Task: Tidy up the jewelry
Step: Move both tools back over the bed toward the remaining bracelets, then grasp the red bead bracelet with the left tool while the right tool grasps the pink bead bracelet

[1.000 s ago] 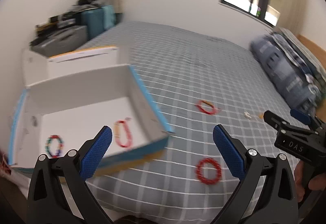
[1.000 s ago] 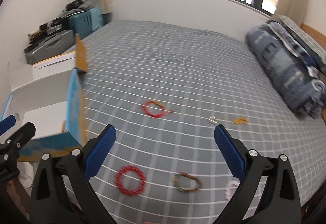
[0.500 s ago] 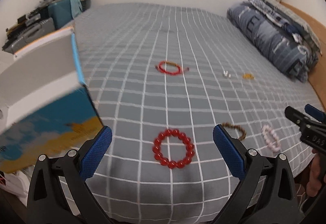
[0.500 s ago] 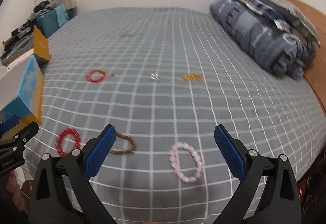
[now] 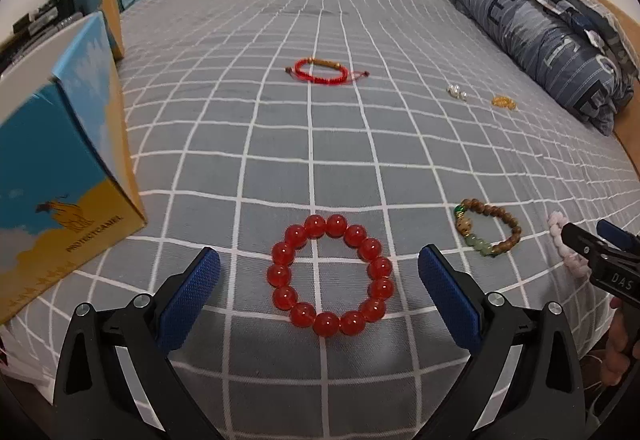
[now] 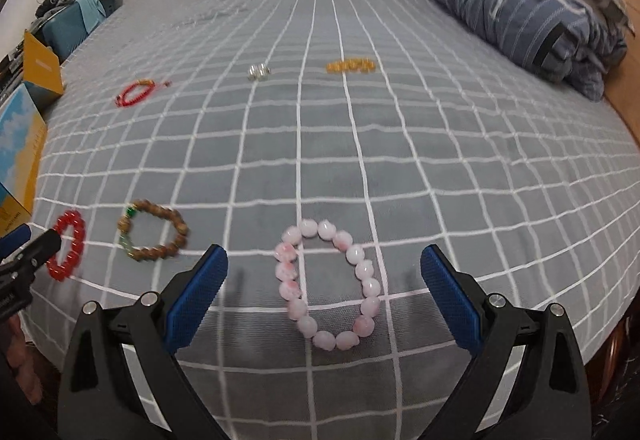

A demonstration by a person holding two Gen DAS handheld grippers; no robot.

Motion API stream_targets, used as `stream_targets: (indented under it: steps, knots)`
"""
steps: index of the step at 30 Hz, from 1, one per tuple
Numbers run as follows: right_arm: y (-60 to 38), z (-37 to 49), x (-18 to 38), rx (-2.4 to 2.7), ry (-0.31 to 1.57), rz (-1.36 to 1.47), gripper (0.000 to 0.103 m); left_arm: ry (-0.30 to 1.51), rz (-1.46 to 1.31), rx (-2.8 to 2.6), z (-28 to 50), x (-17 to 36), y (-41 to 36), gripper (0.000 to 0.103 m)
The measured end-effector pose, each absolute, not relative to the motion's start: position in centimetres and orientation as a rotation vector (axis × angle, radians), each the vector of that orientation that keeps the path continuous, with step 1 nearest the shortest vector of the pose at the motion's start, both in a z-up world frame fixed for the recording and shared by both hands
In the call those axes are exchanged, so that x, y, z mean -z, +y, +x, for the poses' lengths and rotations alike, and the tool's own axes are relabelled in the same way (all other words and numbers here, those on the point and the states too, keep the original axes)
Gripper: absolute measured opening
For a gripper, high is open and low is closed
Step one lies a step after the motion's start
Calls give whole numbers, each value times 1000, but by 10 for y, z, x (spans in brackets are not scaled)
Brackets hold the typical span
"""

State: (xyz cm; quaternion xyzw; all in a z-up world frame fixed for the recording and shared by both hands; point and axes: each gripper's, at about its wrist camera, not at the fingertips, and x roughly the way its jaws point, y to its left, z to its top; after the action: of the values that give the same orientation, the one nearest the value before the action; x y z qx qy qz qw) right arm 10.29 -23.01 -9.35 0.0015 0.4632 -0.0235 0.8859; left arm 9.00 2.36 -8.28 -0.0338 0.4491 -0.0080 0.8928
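My left gripper (image 5: 319, 280) has swung off the blue-and-yellow cardboard box (image 5: 68, 176), now at its left; spread, it frames the glossy red bead bracelet (image 5: 330, 275); my right gripper (image 6: 323, 282), spread, now frames the pale pink bead bracelet (image 6: 328, 284).

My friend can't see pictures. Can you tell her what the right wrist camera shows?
The open right gripper hovers over a pink bead bracelet on a grey checked bed. A brown bracelet and a red one lie to its left.
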Motion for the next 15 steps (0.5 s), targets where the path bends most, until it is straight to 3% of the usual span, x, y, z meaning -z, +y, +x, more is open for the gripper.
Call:
stream_targets:
  steps: [11,12,15]
  knots:
    - [-234,113,117,29,1007,29,92,985,-3,17,104,110,10,96]
    - [-234,113,117,29,1007,29,89,988,-3,16,104,110,10,95]
    - [-234,112,118,21,1009,35,80,982,2,2,103,108,11,76]
